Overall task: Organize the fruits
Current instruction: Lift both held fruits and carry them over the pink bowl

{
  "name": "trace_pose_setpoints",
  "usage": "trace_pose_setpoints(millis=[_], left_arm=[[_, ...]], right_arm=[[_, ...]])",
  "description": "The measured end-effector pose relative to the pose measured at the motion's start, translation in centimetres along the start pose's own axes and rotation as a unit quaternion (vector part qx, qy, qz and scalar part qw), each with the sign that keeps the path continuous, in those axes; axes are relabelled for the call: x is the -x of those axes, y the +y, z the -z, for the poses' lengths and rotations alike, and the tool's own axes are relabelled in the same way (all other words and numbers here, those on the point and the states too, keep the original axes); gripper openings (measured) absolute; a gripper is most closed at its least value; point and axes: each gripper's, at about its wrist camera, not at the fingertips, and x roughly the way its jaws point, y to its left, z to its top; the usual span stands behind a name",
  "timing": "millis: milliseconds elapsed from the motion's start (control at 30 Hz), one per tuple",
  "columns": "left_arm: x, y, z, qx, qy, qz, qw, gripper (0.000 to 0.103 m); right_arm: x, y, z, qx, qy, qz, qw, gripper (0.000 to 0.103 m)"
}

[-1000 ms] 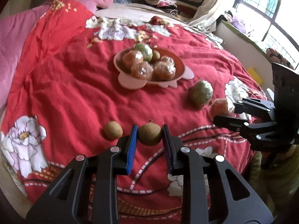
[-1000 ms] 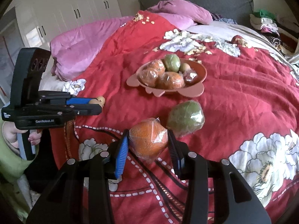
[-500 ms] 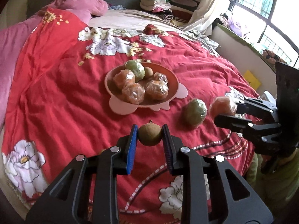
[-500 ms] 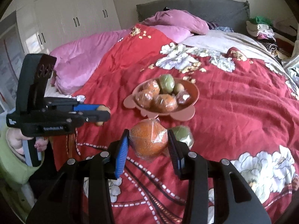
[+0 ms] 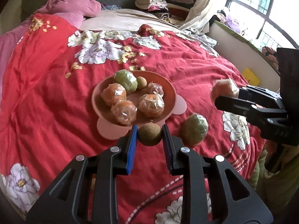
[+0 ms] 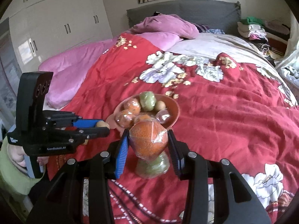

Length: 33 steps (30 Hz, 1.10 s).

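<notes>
While our left gripper (image 5: 150, 134) pinches a small brown kiwi (image 5: 149, 134) just short of the pink fruit plate (image 5: 104, 108), our right gripper (image 6: 148, 144) clamps a plastic-wrapped orange (image 6: 148, 140). Below it, a wrapped green fruit (image 6: 153, 166) lies on the red floral quilt (image 6: 233, 130).

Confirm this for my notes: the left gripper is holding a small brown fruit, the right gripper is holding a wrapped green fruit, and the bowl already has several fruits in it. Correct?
One detail is wrong. The right gripper holds a wrapped orange fruit, not a green one; the right wrist view shows it. The wrapped green fruit lies on the bedspread. The rest stands: the left gripper holds the small brown fruit, and the bowl has several fruits in it.
</notes>
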Motion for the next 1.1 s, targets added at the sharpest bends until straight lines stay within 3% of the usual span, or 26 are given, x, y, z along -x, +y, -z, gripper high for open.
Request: trace_pose_setpoints(millis=[667, 1100], left_arm=[[-3.3, -0.1, -1.8, -0.003, 0.014, -0.019, 0.9997, 0.019], [-4.9, 0.2, -2.2, 0.002, 0.02, -0.025, 0.9995, 0.019]], right_arm=[[-3.7, -1.3, -6.4, 0.022, 0.007, -0.001, 1.0, 0.039], [-7.3, -2.3, -4.7, 0.027, 0.051, -0.007, 0.998, 0.039]])
